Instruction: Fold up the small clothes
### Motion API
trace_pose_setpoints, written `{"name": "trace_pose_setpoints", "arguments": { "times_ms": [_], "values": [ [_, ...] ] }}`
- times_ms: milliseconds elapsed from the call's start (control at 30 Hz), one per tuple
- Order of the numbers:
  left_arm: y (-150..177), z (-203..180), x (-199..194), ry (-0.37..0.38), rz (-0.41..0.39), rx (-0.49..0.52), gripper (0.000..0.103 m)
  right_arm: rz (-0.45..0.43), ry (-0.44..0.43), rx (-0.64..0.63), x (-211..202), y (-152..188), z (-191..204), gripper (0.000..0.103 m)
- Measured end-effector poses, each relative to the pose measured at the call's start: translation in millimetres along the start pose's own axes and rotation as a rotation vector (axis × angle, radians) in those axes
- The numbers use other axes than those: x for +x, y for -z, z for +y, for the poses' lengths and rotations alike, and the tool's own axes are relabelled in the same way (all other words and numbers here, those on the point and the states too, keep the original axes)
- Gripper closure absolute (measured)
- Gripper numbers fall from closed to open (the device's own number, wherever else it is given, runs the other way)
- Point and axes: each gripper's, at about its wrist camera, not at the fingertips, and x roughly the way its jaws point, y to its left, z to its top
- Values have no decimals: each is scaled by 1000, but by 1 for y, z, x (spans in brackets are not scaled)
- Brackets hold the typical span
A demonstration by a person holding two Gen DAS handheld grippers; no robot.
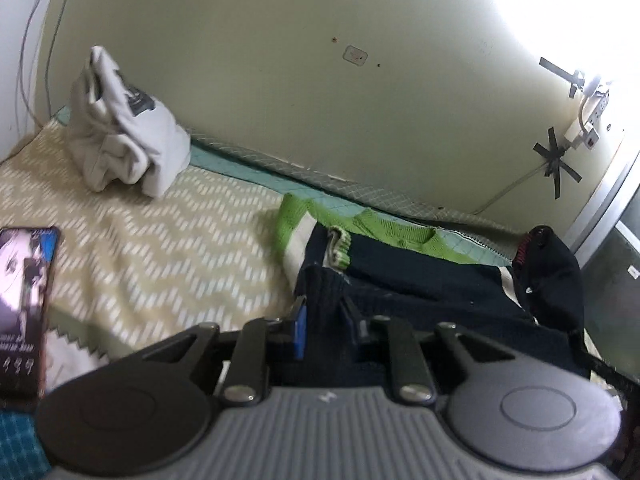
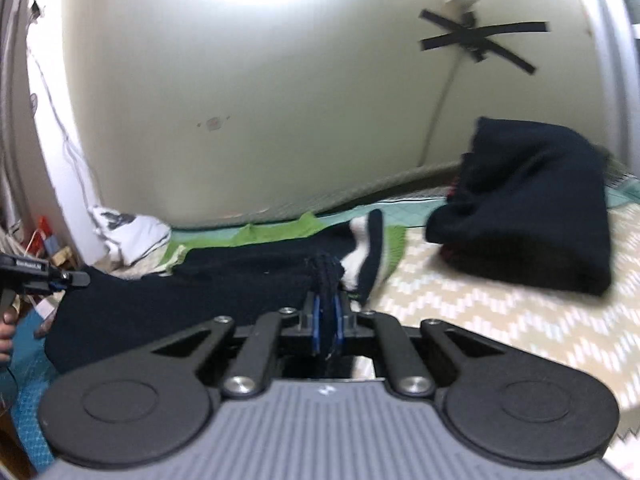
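A small navy knit sweater [image 1: 416,280] with green and white trim lies across the patterned bed cover [image 1: 160,240]. My left gripper [image 1: 323,322] is shut on a navy edge of the sweater. In the right wrist view the sweater [image 2: 224,280] stretches leftward, and my right gripper [image 2: 327,322] is shut on another bunched navy edge, held just above the bed. The left gripper [image 2: 76,279] shows at the far left of that view, at the sweater's other end.
A folded white garment [image 1: 124,136] sits near the wall at the back left. A folded dark garment [image 2: 524,208] lies at the right. A phone [image 1: 24,300] lies at the bed's left edge. The wall [image 1: 280,80] runs close behind the bed.
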Motion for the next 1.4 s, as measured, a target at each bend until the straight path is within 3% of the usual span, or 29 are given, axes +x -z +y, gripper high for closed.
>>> {"name": "trace_pose_setpoints", "arguments": {
  "times_ms": [133,167,200,233,400,500,533,667,833,933,1033,1100,1133,1167,1200,1400],
  "values": [
    [9,5,53,-89,136,32,82,102,74,6,25,15,-5,98],
    [12,7,55,-85,121,47,80,124,87,19,31,16,-9,80],
    [10,7,52,-80,133,59,80,137,89,33,32,15,-14,52],
    [7,8,46,-82,140,63,79,131,85,47,29,11,-18,44],
    [-41,12,7,-64,-2,52,71,20,3,90,1,-42,-42,47],
    [-86,-12,27,-48,-38,103,53,49,-55,97,28,-83,-47,47],
    [-97,-23,41,-34,-32,133,44,68,-89,92,43,-95,-45,47],
    [-128,-60,128,-8,95,181,43,193,-160,56,135,-128,-31,43],
    [-124,-82,228,-53,224,206,43,324,-184,-18,228,-135,-2,33],
    [-116,-80,262,-54,278,206,49,395,-206,-63,267,-130,9,33],
    [-112,-80,276,-85,286,237,72,449,-204,-86,296,-120,13,39],
    [-113,-79,275,-92,281,236,83,472,-230,-81,307,-117,13,69],
    [-113,-78,271,-93,277,235,88,469,-228,-86,307,-117,13,75],
    [-115,-78,267,-86,270,239,89,457,-215,-93,305,-117,14,84],
    [-115,-80,257,-79,254,243,89,440,-219,-90,302,-119,14,87],
    [-115,-99,158,12,91,269,89,276,-277,-124,222,-141,37,90]
  ]
}}
